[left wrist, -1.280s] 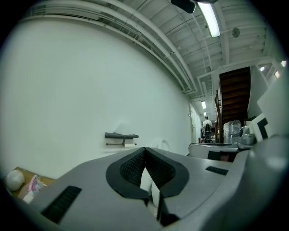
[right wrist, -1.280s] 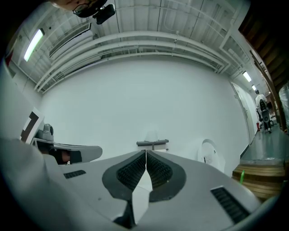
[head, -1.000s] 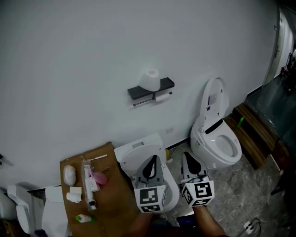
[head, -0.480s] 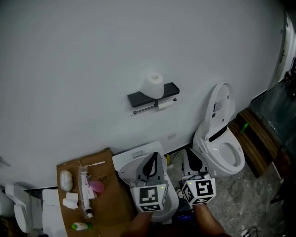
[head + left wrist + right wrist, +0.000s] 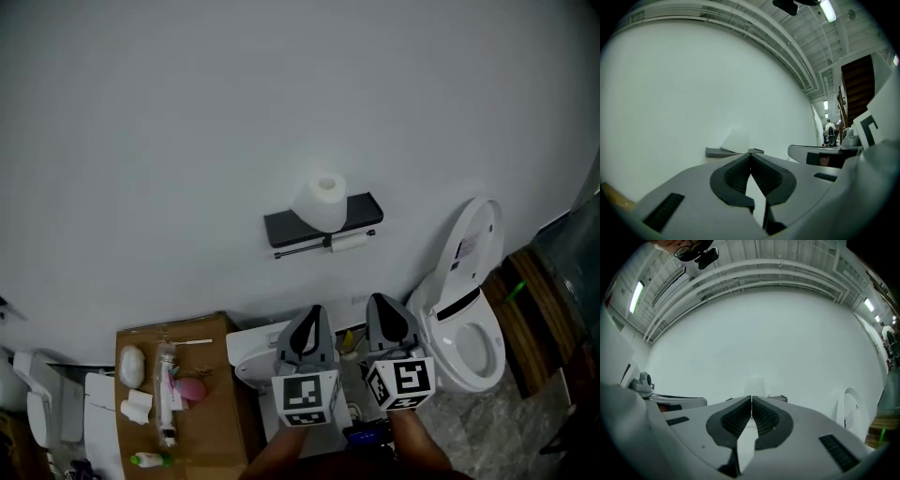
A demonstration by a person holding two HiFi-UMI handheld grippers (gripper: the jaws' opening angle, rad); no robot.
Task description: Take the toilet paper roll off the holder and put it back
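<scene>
You hold the left gripper (image 5: pixel 314 311) and right gripper (image 5: pixel 379 300) clenched and empty, low in the frame, ready to reach; the toilet paper roll (image 5: pixel 323 201) stands on the holder (image 5: pixel 281 228) at centre, well apart.

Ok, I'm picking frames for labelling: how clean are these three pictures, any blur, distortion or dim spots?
Head view: sharp but dim, darkest toward the lower corners; the toilet paper roll stands out clearly on the holder. Left gripper view: strong fisheye bowing, black corners, the roll fading into the white wall. Right gripper view: same bowing, roll equally faint, ceiling lamps bright.
</scene>
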